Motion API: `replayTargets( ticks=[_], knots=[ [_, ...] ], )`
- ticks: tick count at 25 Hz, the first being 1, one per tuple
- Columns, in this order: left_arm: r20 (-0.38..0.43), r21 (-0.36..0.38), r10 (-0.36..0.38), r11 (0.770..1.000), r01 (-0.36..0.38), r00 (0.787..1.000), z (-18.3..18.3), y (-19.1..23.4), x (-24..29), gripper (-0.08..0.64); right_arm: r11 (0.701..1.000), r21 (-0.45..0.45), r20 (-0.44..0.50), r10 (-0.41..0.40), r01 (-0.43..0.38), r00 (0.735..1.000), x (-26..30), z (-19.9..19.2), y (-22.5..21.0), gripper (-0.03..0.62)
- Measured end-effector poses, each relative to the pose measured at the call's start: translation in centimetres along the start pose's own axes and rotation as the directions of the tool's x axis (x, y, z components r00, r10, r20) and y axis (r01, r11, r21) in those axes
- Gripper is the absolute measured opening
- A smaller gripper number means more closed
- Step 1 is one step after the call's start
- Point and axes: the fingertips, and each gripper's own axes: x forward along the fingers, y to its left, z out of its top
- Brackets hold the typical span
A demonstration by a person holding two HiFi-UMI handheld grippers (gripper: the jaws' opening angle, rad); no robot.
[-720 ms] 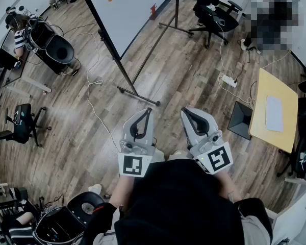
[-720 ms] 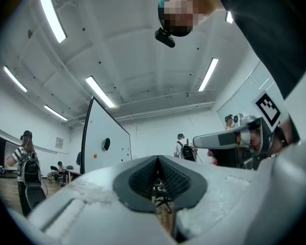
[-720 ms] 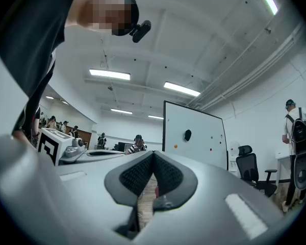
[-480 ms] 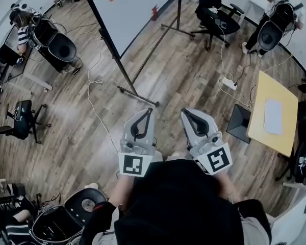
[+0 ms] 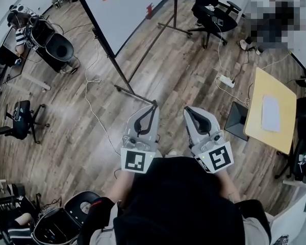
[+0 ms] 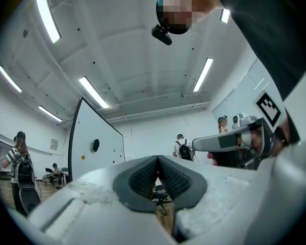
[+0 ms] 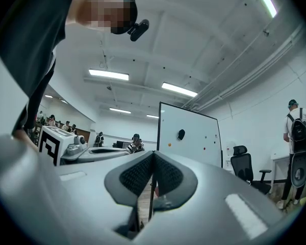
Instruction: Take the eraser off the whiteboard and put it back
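Observation:
The whiteboard (image 5: 127,9) stands on its wheeled frame across the wooden floor, well ahead of both grippers. A dark oval eraser (image 6: 95,145) sticks high on the board, and it shows as the eraser (image 7: 181,134) from the right side too. Small coloured magnets dot the board near it. My left gripper (image 5: 154,105) and right gripper (image 5: 186,109) are held side by side in front of my body, pointing toward the board. The left gripper (image 6: 157,158) is shut with nothing between its pads. The right gripper (image 7: 153,153) is shut and empty as well.
The board's stand feet (image 5: 135,92) and a white cable (image 5: 94,86) lie on the floor between me and the board. Office chairs (image 5: 211,9) stand behind it, a power strip (image 5: 227,80) and a yellow table (image 5: 270,108) at right. People stand around the room.
Both grippers stay shut and side by side. The view has shifted a little, so the board's stand sits slightly farther up and left.

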Motion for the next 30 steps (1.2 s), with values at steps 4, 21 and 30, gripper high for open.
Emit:
replayTargets(
  ticks=[4, 21, 30],
  knots=[
    [0.0, 0.009, 0.004, 1.0, -0.004, 1.0, -0.1, -0.2, 0.7, 0.003, 1.0, 0.006, -0.004, 0.006, -0.006, 1.0, -0.3, -0.4, -0.6, 0.0],
    [-0.011, -0.016, 0.01, 1.0, -0.01, 1.0, -3.6, 4.9, 7.0, 0.003, 0.998, 0.022, -0.01, -0.053, 0.054, 0.999, 5.9, -3.1, -6.6, 0.002],
    [0.025, -0.012, -0.013, 1.0, 0.013, 1.0, -5.4, 10.3, 14.6, 0.003, 0.994, 0.048, -0.045, -0.097, 0.099, 0.994, 12.7, -5.2, -12.5, 0.003]
  ],
)
